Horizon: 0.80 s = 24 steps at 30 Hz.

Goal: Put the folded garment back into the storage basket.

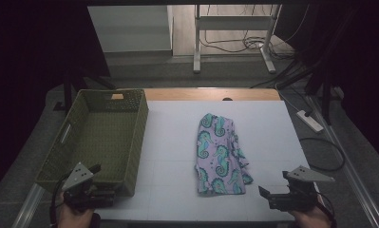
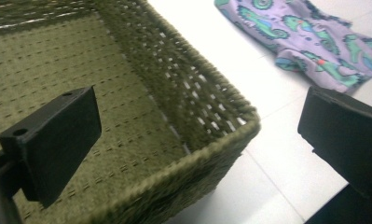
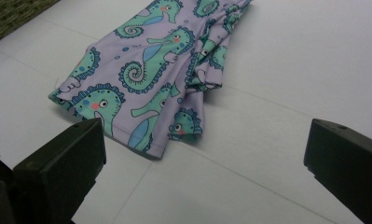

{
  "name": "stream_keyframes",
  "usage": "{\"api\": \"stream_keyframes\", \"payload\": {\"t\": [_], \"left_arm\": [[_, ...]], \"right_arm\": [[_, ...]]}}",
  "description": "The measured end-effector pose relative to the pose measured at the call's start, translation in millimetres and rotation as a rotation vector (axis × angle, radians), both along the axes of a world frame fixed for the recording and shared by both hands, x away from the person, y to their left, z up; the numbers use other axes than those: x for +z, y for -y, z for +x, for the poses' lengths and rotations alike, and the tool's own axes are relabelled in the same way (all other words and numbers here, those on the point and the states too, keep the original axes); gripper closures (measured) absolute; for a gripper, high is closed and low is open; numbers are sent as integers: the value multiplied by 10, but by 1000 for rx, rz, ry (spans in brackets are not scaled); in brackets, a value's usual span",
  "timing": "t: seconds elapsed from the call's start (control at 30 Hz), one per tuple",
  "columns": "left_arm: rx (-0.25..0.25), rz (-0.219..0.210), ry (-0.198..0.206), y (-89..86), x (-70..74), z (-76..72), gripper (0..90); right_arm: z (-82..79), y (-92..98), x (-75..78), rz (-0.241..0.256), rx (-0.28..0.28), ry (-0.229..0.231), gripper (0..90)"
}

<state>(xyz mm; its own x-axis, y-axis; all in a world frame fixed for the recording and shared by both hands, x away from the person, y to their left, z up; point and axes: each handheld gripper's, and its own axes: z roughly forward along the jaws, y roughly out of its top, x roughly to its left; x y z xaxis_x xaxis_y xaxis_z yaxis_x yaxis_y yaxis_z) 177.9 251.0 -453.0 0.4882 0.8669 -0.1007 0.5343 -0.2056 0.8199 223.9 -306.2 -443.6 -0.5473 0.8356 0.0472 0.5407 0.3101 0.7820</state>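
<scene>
I hold both claws low at my edge of the white counter [image 1: 177, 199], and neither grips anything. My left claw [image 1: 93, 183] hangs at the near right corner of the green woven basket [image 1: 104, 133], its jaws spread wide: in the left gripper view one black jaw stands over the basket's floor and the other over the counter, so the basket's corner sits between them without either touching it. My right claw [image 1: 268, 194] is near the front right of the counter, jaws likewise wide apart, aimed at the seahorse cloth [image 3: 151, 79].

The cloth, lilac with teal seahorses, lies folded in a long strip at the middle of the counter, its length running away from me, well apart from the basket. Its right edge is bunched and rumpled, while the left edge lies flat and straight. The near hem is closest to my right claw, just ahead of it in the right gripper view.

I judge the basket is where the cloth should end up: it stands open and bare inside, set to the left. The right claw is the better placed to start, since the near hem lies flat before it and offers an edge to pinch.
</scene>
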Motion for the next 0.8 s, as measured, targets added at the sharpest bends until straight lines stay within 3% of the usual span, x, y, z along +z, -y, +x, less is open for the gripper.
{"api": "stream_keyframes", "payload": {"t": [0.3,0.37,0.4,0.57,0.8], "left_arm": [[-30,13,10,60,51,55,0],[-52,-4,7,79,67,72,0],[-74,-27,1,92,81,89,0],[-101,-48,-8,131,110,153,0],[-152,-87,-22,234,199,272,0]], "right_arm": [[48,-7,31,24,27,-19,0],[60,-9,40,21,35,-27,0],[66,-19,48,19,67,-35,0],[86,-45,73,36,99,-55,0],[135,-97,104,21,160,-66,0]]}}
